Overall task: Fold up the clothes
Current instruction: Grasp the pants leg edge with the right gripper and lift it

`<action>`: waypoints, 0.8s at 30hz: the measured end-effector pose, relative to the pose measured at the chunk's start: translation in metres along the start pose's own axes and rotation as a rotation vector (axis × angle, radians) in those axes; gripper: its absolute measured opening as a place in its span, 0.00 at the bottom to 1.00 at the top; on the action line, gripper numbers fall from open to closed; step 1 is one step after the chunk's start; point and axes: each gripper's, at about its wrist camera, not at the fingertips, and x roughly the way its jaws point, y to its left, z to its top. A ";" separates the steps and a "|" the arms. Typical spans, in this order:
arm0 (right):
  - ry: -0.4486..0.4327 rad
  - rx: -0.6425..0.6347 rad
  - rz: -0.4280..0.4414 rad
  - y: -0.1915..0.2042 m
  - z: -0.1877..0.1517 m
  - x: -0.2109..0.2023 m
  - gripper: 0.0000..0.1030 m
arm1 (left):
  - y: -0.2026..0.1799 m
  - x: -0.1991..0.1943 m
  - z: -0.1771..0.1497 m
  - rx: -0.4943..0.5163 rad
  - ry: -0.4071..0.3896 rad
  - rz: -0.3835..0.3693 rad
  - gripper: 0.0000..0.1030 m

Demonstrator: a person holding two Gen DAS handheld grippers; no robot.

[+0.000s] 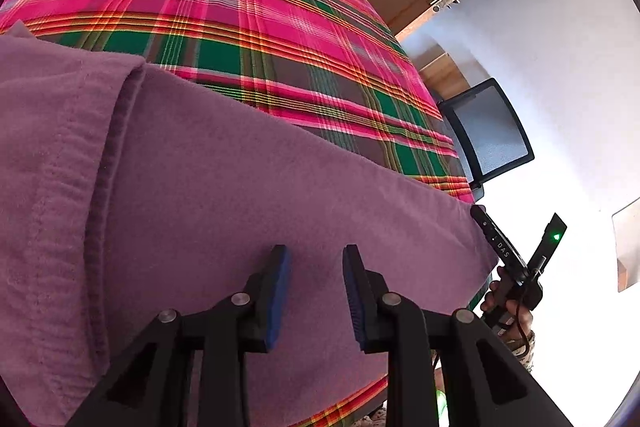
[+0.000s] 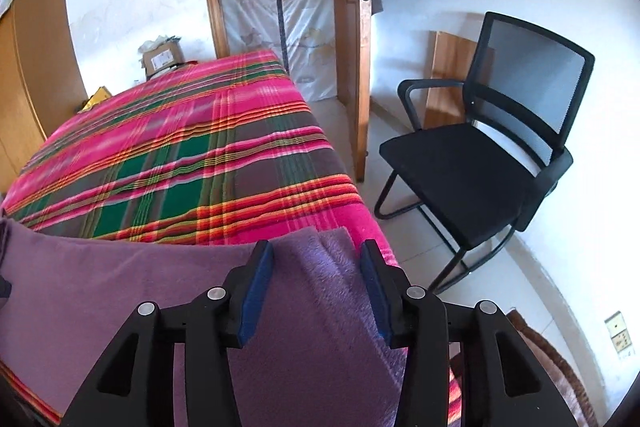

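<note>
Currently listed: soft purple fleece garment [image 1: 248, 195], spread on the pink-and-green plaid bed [image 1: 248, 39], one side folded over. Judged light, limp, non-slip; best pinched at hems or corners. Left hand-held gripper [image 1: 316, 291] and right hand-held gripper [image 2: 316, 291] both agape, empty, over cloth.

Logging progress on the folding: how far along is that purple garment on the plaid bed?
Done: the purple garment lies spread on the plaid bedspread, one layer already turned over at its left. In hand: nothing; the left tool and right tool are both open above it. Left: the remaining folds.
</note>
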 end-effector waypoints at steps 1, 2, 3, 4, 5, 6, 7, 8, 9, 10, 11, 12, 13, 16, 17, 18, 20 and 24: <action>-0.005 -0.003 0.003 0.000 0.000 -0.001 0.46 | 0.000 0.000 0.000 -0.001 0.000 -0.002 0.28; -0.010 -0.006 0.006 0.000 0.000 -0.002 0.46 | 0.000 0.000 0.000 -0.002 0.000 -0.003 0.28; -0.015 -0.009 0.009 0.000 0.000 -0.003 0.46 | 0.000 0.000 0.000 -0.003 0.000 -0.004 0.28; -0.019 -0.012 0.012 0.000 0.000 -0.003 0.45 | 0.000 0.001 0.001 -0.003 0.001 -0.004 0.28; -0.024 -0.015 0.015 0.000 0.000 -0.004 0.41 | 0.000 0.001 0.002 -0.004 0.002 -0.004 0.28; -0.029 -0.018 0.018 0.000 0.000 -0.005 0.35 | 0.000 0.001 0.002 -0.004 0.002 -0.004 0.28; -0.034 -0.021 0.020 0.000 0.000 -0.006 0.25 | 0.000 0.001 0.002 -0.004 0.002 -0.004 0.28; -0.039 -0.024 0.023 0.000 0.000 -0.007 0.19 | 0.000 0.001 0.002 -0.003 0.003 -0.005 0.28; -0.044 -0.027 0.026 0.000 0.000 -0.008 0.18 | 0.000 0.002 0.003 -0.003 0.004 -0.008 0.28; -0.048 -0.030 0.029 0.000 0.000 -0.008 0.17 | 0.001 0.002 0.003 -0.005 0.004 -0.013 0.28; -0.051 -0.030 0.031 -0.001 0.000 -0.009 0.17 | 0.002 0.002 0.003 -0.006 0.004 -0.019 0.28; -0.045 -0.019 0.032 -0.003 0.001 -0.007 0.17 | 0.003 0.001 0.003 -0.008 0.004 -0.023 0.28; -0.036 -0.007 0.033 -0.006 0.001 -0.004 0.18 | 0.003 0.001 0.003 -0.010 0.003 -0.025 0.28; -0.017 0.029 0.032 -0.009 0.002 0.003 0.19 | 0.003 0.001 0.002 -0.004 -0.001 -0.020 0.28; -0.013 0.027 0.024 -0.007 0.002 0.003 0.20 | 0.002 0.001 0.002 -0.004 -0.001 -0.018 0.28; -0.009 0.026 0.017 -0.007 0.002 0.003 0.21 | 0.002 0.001 0.002 -0.003 -0.002 -0.015 0.28; 0.001 0.030 0.022 -0.008 0.004 0.002 0.25 | 0.001 0.002 0.002 0.000 -0.004 -0.010 0.28; -0.003 0.038 0.019 -0.012 0.000 -0.006 0.33 | 0.001 0.002 0.001 0.001 -0.006 -0.011 0.28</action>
